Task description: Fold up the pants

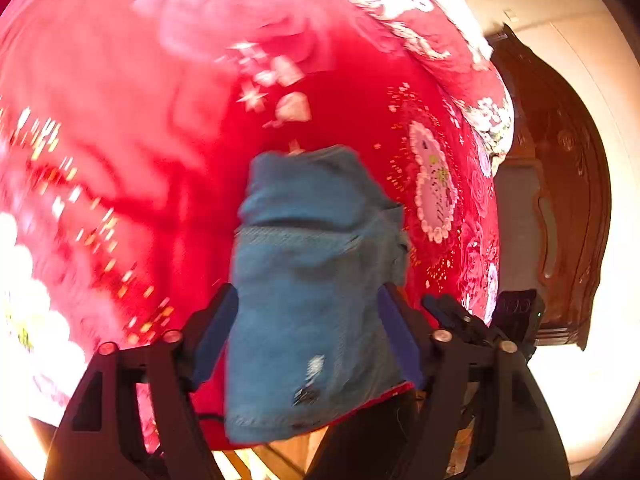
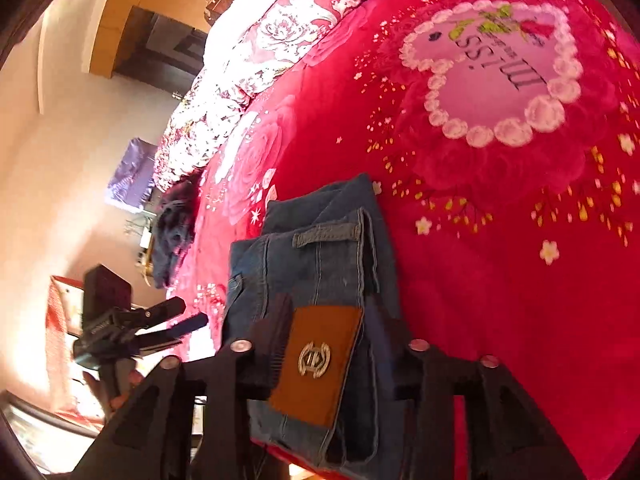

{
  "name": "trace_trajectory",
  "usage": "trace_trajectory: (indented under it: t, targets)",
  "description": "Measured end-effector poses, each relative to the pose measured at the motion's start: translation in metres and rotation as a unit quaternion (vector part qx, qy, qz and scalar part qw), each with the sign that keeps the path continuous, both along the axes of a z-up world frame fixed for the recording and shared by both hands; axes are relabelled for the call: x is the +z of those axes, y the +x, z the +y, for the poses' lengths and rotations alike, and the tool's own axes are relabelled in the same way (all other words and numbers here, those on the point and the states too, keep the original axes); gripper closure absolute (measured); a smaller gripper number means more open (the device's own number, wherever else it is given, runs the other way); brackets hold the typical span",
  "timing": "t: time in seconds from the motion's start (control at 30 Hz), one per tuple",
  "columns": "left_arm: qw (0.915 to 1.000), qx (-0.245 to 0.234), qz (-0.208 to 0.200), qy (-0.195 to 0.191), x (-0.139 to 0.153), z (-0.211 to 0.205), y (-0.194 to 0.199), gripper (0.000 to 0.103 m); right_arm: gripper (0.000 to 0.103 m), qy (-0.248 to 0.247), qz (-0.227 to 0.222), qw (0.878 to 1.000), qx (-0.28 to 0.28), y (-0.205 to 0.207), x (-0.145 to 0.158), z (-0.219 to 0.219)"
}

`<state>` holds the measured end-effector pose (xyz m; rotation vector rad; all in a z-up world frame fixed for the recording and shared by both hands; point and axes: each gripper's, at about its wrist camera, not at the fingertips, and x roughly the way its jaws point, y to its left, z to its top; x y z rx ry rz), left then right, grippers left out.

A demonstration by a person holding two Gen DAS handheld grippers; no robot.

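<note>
A pair of blue jeans [image 1: 312, 280] hangs between the fingers of my left gripper [image 1: 308, 300], which is shut on the denim near a frayed hem. In the right wrist view my right gripper [image 2: 332, 312] is shut on the jeans' waistband [image 2: 320, 248], next to a brown leather patch [image 2: 316, 364] with a metal emblem. The jeans lie bunched on the red bedspread [image 2: 500, 280]. The left gripper [image 2: 168, 320] also shows at the left in the right wrist view.
The red bedspread [image 1: 120, 120] carries a pink heart print [image 2: 492, 72]. A floral quilt [image 2: 256, 68] lies along the bed's far side. A dark garment [image 2: 172, 228] lies at the bed edge. A dark wooden headboard [image 1: 560, 184] stands at the right.
</note>
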<state>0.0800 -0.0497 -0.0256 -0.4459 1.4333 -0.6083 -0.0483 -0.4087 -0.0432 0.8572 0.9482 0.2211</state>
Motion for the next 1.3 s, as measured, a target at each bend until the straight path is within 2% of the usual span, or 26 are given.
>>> trace_trajectory:
  t: [0.1,0.23,0.27,0.3,0.37,0.47,0.53,0.57,0.6,0.63,0.7,0.87,0.9,0.93,1.07,1.13,1.17,1.2,1.23,1.27,1.3]
  targets:
    - [0.9977,0.008,0.064,-0.02,-0.032,0.009,-0.011,0.031,0.051,0.028,0.027,0.999,0.006,-0.018,-0.012,0.004]
    - [0.9914,-0.004,0.124,-0.041,-0.065,-0.008,-0.032,0.031,0.051,0.046,0.052,0.997,0.034,-0.021,-0.032,0.023]
    - [0.993,-0.008,0.115,-0.027,-0.062,-0.014,-0.034,0.031,0.06,0.035,0.053,0.997,0.042,-0.02,-0.034,0.028]
    - [0.9942,-0.013,0.105,-0.016,-0.056,-0.018,-0.034,0.032,0.081,0.015,0.05,0.997,0.051,-0.018,-0.03,0.033]
    - [0.9948,-0.016,0.097,-0.026,-0.039,-0.022,-0.038,0.037,0.09,-0.016,0.026,0.997,0.07,-0.02,-0.012,0.043]
    - [0.9978,-0.038,0.051,-0.016,-0.018,-0.026,-0.052,0.04,0.091,-0.09,-0.015,0.991,0.093,-0.032,0.025,0.054]
    - [0.9981,-0.05,0.033,0.014,-0.021,-0.03,-0.059,0.041,0.091,-0.123,-0.005,0.987,0.102,-0.039,0.024,0.056]
    - [0.9973,-0.057,0.031,0.036,-0.029,-0.033,-0.062,0.041,0.091,-0.133,0.017,0.985,0.108,-0.04,0.012,0.058]
    - [0.9955,-0.061,0.038,0.062,-0.039,-0.036,-0.063,0.041,0.089,-0.141,0.035,0.983,0.111,-0.041,0.0,0.058]
    - [0.9944,-0.062,0.049,0.071,-0.049,-0.037,-0.064,0.041,0.086,-0.151,0.057,0.98,0.115,-0.039,-0.014,0.06]
    - [0.9951,-0.061,0.038,0.067,-0.044,-0.034,-0.066,0.041,0.082,-0.145,0.068,0.981,0.106,-0.037,-0.025,0.059]
    - [0.9957,-0.084,0.016,0.034,-0.015,-0.014,-0.067,0.041,0.071,-0.096,0.046,0.992,0.07,-0.037,-0.003,0.038]
    - [0.9962,-0.083,0.009,0.025,-0.012,-0.007,-0.065,0.041,0.058,-0.084,0.036,0.994,0.052,-0.035,0.002,0.028]
    - [0.9967,-0.079,0.0,0.021,-0.008,-0.004,-0.059,0.041,0.05,-0.071,0.028,0.997,0.034,-0.032,0.006,0.019]
    - [0.9992,-0.031,-0.02,0.015,-0.003,-0.006,-0.021,0.04,0.049,-0.06,0.019,0.998,-0.011,-0.002,0.003,0.003]
    - [0.9998,-0.015,0.0,0.016,-0.016,-0.015,0.001,0.04,0.049,-0.051,0.026,0.998,-0.017,0.021,-0.008,0.005]
    - [0.9996,-0.008,0.013,0.022,-0.024,-0.022,0.01,0.04,0.049,-0.069,0.034,0.997,-0.024,0.03,-0.012,0.006]
    - [0.999,0.0,0.03,0.033,-0.031,-0.028,0.018,0.042,0.064,-0.088,0.045,0.995,-0.027,0.04,-0.016,0.008]
    - [0.9986,0.005,0.046,0.026,-0.034,-0.031,0.021,0.044,0.085,-0.089,0.047,0.995,-0.021,0.049,-0.019,0.013]
    - [0.9987,0.011,0.049,0.012,-0.03,-0.034,0.02,0.047,0.096,-0.091,0.041,0.995,-0.018,0.052,-0.016,0.013]
    - [0.9992,0.016,0.033,0.016,-0.024,-0.037,0.018,0.047,0.096,-0.105,0.018,0.994,-0.015,0.054,-0.006,0.018]
